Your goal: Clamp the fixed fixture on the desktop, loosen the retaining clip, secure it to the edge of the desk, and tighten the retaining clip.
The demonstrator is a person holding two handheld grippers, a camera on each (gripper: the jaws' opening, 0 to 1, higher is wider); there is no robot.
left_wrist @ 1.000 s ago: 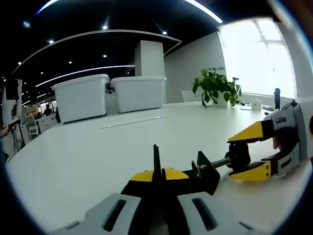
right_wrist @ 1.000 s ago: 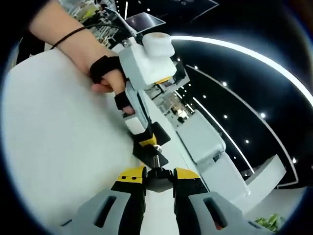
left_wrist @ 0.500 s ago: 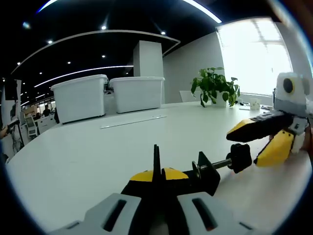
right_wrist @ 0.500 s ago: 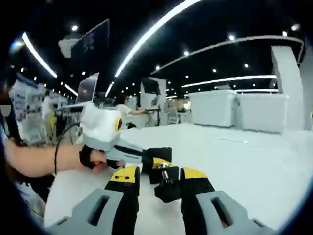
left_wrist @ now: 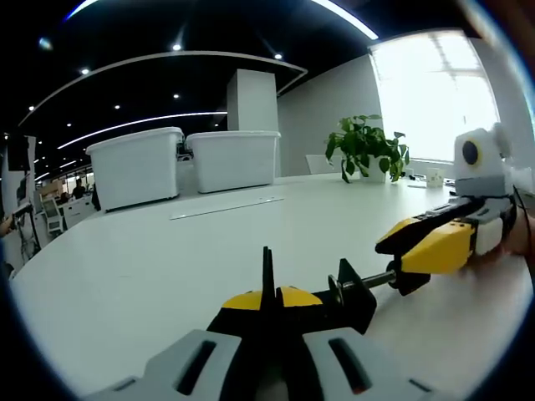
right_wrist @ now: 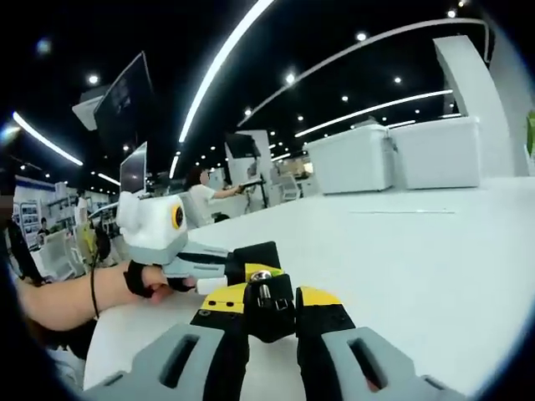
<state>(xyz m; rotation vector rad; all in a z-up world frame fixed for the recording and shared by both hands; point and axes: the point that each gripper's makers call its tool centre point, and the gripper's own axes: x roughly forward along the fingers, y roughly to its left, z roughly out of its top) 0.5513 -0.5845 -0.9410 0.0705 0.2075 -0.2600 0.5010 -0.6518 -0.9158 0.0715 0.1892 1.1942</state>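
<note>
Black metal forms the fixture (left_wrist: 355,299), a small clamp lying on the white table (left_wrist: 150,276). In the left gripper view, the left gripper (left_wrist: 268,311) is seen clenched on the clamp's thin upright plate, its yellow-tipped jaws pressed together against it. From the clamp's body a threaded screw runs out to the right and ends in a black knob, the retaining clip (left_wrist: 407,277). That knob is grasped by the right gripper (left_wrist: 410,251), which enters from the right with its yellow fingers (left_wrist: 435,249) closed over it.

In the right gripper view, the right gripper (right_wrist: 261,305) is shown shut on the knob (right_wrist: 266,302), which sits between its yellow-tipped jaws. Just beyond, the left gripper (right_wrist: 238,261) is held by a hand (right_wrist: 146,280) wearing a dark strap, and the black fixture (right_wrist: 255,255) is seen at its tip.

Farther back on the table, two large white bins (left_wrist: 138,165) stand side by side, and a potted plant (left_wrist: 368,147) is placed near the bright window (left_wrist: 435,92).
</note>
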